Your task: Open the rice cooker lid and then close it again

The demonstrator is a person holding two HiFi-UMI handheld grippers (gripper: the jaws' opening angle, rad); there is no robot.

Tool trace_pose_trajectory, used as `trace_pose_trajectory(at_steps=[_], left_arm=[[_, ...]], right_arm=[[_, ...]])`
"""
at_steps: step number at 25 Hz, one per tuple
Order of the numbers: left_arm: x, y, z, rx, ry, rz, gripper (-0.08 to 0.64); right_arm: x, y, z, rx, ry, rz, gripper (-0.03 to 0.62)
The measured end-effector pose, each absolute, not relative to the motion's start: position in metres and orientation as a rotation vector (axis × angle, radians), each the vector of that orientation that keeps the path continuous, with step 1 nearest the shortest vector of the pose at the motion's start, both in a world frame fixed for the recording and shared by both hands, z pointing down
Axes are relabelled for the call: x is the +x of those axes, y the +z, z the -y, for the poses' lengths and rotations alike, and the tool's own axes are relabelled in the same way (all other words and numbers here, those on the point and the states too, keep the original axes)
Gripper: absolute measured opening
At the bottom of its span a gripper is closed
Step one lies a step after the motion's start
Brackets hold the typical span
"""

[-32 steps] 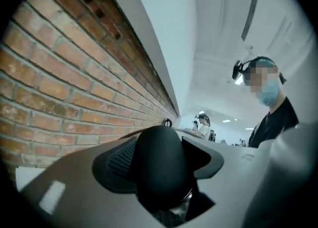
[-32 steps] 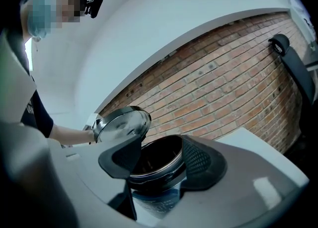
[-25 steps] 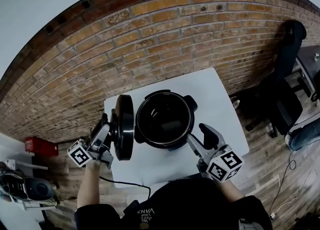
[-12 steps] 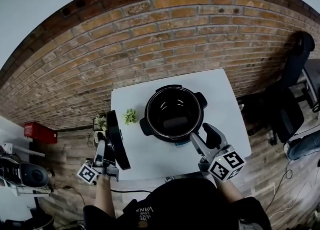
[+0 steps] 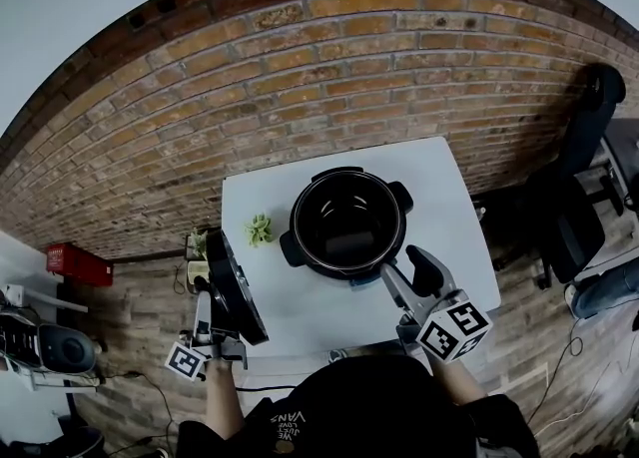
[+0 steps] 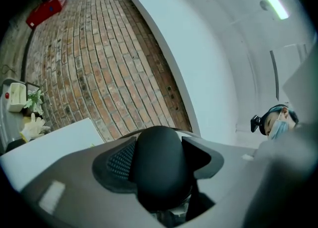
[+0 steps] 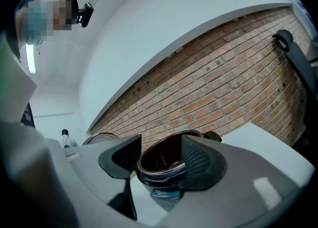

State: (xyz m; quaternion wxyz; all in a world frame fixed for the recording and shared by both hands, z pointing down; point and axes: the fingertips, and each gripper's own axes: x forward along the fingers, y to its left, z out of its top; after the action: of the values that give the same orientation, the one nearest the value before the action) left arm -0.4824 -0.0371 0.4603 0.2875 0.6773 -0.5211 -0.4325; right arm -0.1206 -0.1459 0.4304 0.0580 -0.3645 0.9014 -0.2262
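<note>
The black rice cooker (image 5: 347,222) stands uncovered on the white table (image 5: 451,209), with its dark inner pot in sight. Its round black lid (image 5: 237,286) hangs tilted on edge over the table's left front edge, apart from the cooker. My left gripper (image 5: 222,318) is shut on the lid's black knob (image 6: 160,165), which fills the gap between the jaws. My right gripper (image 5: 411,274) stands open just in front of the cooker's right side, holding nothing. In the right gripper view the cooker (image 7: 166,162) shows beyond the gripper (image 7: 159,165).
A small green plant-like thing (image 5: 260,230) lies on the table left of the cooker. A brick wall (image 5: 300,77) runs behind the table. A black office chair (image 5: 584,107) stands at the right, a red box (image 5: 78,291) on the floor at the left.
My left gripper has carried the lid away from the cooker's side, leftward and down past the table's left edge, and tilted it. The right gripper has stayed in place.
</note>
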Motion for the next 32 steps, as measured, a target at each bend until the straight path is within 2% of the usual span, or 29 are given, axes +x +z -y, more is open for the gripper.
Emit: trace_pose_trajectory(at_steps=[8, 18, 23, 32], left_arm=[[-0.474, 0.425, 0.070, 1.975, -1.044, 1.377, 0.284], [-0.414, 0.380, 0.163, 2.197, -0.797, 1.185, 0.284], [-0.383, 0.382, 0.206, 2.371, -0.427, 1.289, 0.284], [-0.306, 0.392, 0.248, 2.498, 0.032, 1.112, 0.284]], right_arm=[[-0.111, 0.431, 0.144, -1.120, -0.687, -2.710, 0.245], [-0.074, 0.426, 0.153, -1.198, -0.665, -2.673, 0.245], [-0.051, 0.429, 0.159, -1.238, -0.669, -2.638, 0.245], [-0.019, 0.433, 0.172, -1.292, -0.682, -2.608, 0.245]])
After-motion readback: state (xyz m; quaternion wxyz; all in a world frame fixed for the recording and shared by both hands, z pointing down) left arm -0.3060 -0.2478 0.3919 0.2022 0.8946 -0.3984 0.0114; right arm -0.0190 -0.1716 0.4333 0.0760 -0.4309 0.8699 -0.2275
